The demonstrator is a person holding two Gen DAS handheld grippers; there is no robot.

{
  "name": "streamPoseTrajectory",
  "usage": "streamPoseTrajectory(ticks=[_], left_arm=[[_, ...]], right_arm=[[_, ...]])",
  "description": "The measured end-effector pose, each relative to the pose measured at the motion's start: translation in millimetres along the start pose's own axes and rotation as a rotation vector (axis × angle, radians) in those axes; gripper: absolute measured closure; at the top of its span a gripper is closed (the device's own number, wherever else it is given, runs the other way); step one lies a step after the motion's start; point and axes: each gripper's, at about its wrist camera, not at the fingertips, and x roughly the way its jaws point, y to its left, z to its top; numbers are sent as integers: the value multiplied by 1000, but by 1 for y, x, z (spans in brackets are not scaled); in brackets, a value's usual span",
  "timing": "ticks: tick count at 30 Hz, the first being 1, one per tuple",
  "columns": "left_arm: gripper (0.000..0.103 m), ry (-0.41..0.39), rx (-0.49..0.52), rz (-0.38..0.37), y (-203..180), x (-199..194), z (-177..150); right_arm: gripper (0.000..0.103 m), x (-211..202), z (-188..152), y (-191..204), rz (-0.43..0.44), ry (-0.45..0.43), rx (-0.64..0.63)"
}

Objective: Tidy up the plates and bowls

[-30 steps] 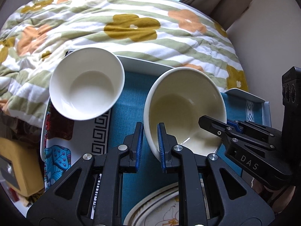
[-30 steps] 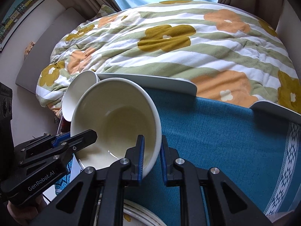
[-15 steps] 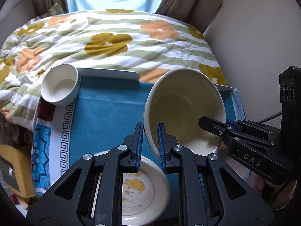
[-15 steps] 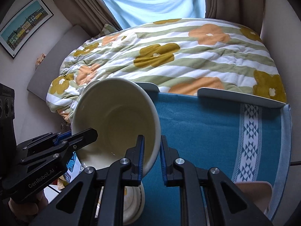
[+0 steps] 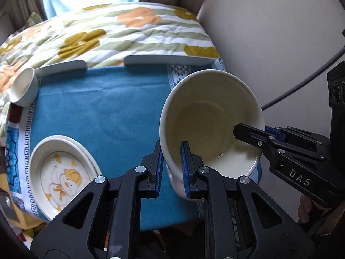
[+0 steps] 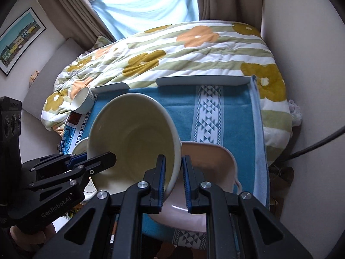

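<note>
A large cream bowl (image 5: 211, 116) hangs tilted above the blue cloth (image 5: 97, 112), gripped on both sides. My left gripper (image 5: 171, 151) is shut on its near rim. My right gripper (image 6: 173, 164) is shut on the opposite rim of the same bowl (image 6: 133, 138). Just under the bowl's right side lies a pale pink dish (image 6: 213, 161) with a side handle. A stack of plates, the top one with a duck picture (image 5: 62, 172), rests at the cloth's left front. At the far left corner a small white bowl (image 5: 22, 88) stands tilted.
White edge rails (image 5: 168, 59) line the table's far side. Behind them lies a flowered quilt (image 5: 129, 32) on a bed. A wall (image 5: 269, 32) and a dark cable (image 5: 301, 82) are at the right. A light blue towel (image 6: 257, 133) hangs over the right edge.
Both grippers have carried the cream bowl to the right and a little up, away from the small white bowl. The duck plates and the pink dish have come into view.
</note>
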Motion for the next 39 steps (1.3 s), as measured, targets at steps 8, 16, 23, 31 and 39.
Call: streamPoseTrajectory(ticks=[8, 16, 23, 31, 39], left_arm=[[90, 121, 114, 3, -31, 46, -8], [90, 202, 179, 24, -31, 81, -12], [90, 222, 224, 53, -30, 94, -9], [90, 218, 275, 91, -36, 105, -9], [90, 204, 303, 133, -37, 110, -13]], right_arm=[[89, 19, -33, -36, -43, 60, 126], [89, 40, -51, -53, -40, 106, 201], [89, 52, -52, -59, -32, 117, 230], [89, 63, -52, -62, -55, 131, 252], [89, 66, -54, -61, -66, 131, 243]])
